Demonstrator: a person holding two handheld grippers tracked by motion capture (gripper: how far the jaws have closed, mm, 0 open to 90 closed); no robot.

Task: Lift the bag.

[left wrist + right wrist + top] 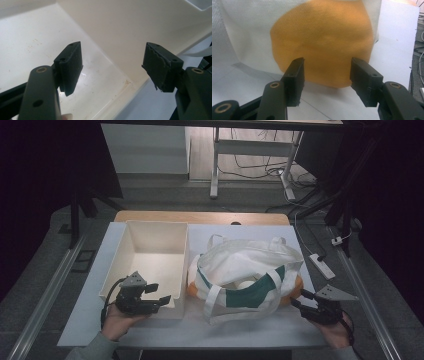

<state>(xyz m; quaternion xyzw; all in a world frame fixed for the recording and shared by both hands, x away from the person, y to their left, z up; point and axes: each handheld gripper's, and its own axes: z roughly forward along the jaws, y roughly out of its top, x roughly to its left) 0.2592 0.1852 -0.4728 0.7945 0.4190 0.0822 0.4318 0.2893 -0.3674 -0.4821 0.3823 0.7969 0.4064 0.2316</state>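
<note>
A cream open box (pixel 120 255) stands on the left half of the white table (pixel 240 332). To its right lies a white tote bag (pixel 245 262) with a green panel and orange patches. My left gripper (pixel 159 293) is open at the box's near right corner. In the left gripper view the gripper (pixel 113 57) has one jaw over the box floor (pixel 37 45) and the other out by the rim, touching nothing. My right gripper (pixel 299 298) is open at the bag's right end. In the right gripper view the gripper (pixel 328 65) faces a round orange patch (pixel 322 37) with nothing gripped.
A wooden board (pixel 200 216) runs along the table's far edge. A power strip (pixel 322 265) and cables lie on the floor to the right. A white desk frame (pixel 215 170) stands beyond the table. Metal rails run along both sides of the table.
</note>
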